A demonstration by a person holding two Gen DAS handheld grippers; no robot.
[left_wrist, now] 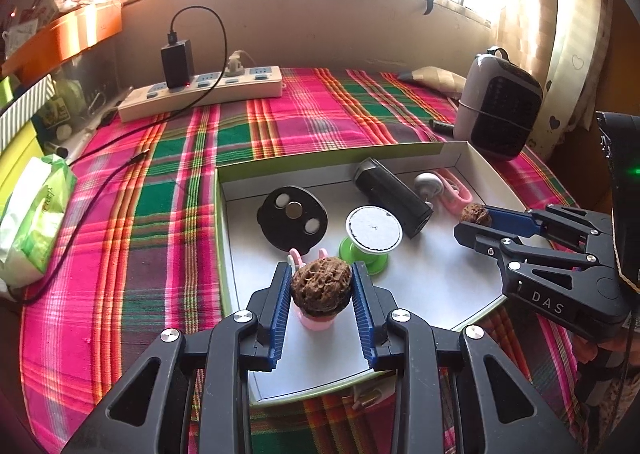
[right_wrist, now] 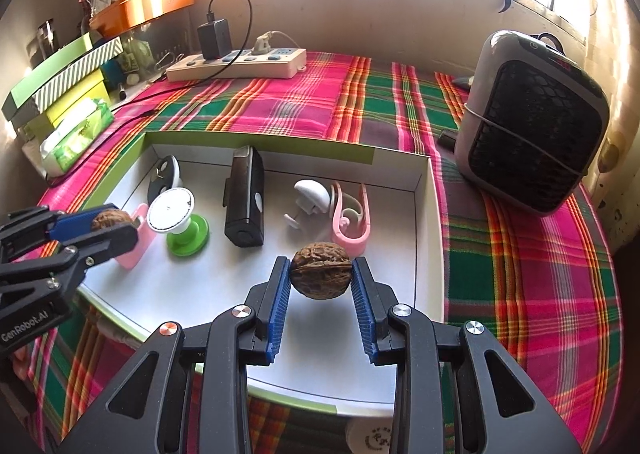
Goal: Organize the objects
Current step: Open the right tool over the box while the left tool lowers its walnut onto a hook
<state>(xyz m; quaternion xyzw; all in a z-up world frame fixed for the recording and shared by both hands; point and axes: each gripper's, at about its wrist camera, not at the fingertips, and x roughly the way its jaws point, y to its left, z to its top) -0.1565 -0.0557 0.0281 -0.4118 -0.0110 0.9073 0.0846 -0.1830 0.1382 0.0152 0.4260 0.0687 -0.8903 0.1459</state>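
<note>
A shallow white box with a green rim (left_wrist: 224, 222) (right_wrist: 430, 222) lies on the plaid cloth. My left gripper (left_wrist: 321, 286) is shut on a brown walnut (left_wrist: 321, 285) and holds it above the box's near left part, over a pink clip (left_wrist: 316, 321). It also shows in the right wrist view (right_wrist: 108, 224). My right gripper (right_wrist: 321, 274) is shut on a second walnut (right_wrist: 321, 269) above the box's near right part; in the left wrist view it shows at the right (left_wrist: 476, 220). Inside the box lie a black block (left_wrist: 394, 198), a green-and-white spool (left_wrist: 372, 236), a black disc (left_wrist: 292, 220), a white hook (right_wrist: 310, 196) and a pink clip (right_wrist: 352, 220).
A power strip (left_wrist: 200, 92) with a black charger and cables lies at the back left. A grey and black heater (right_wrist: 532, 122) stands at the right. A tissue pack (left_wrist: 36, 214) and stacked boxes (right_wrist: 64, 78) sit at the left edge. A wall runs behind.
</note>
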